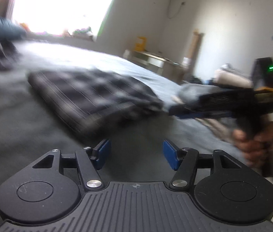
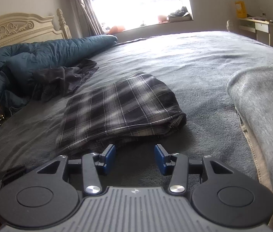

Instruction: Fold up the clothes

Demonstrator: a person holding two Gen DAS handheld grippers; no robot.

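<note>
A folded black-and-white plaid garment (image 2: 121, 106) lies flat on the grey bed cover (image 2: 194, 58). My right gripper (image 2: 134, 154) sits just in front of its near edge, jaws open, with only bed cover between the blue pads. The left wrist view is blurred. There the plaid garment (image 1: 90, 96) lies ahead and to the left of my left gripper (image 1: 137, 153), which is open and holds nothing. The right gripper (image 1: 177, 110) reaches in from the right toward the garment's edge, carried by a hand (image 1: 252, 141).
A light grey garment (image 2: 262, 106) drapes over the bed's right side. A dark crumpled garment (image 2: 65, 77) and a teal duvet (image 2: 39, 54) lie at the left by the headboard (image 2: 16, 29). A desk (image 2: 262, 27) stands past the bed under the window.
</note>
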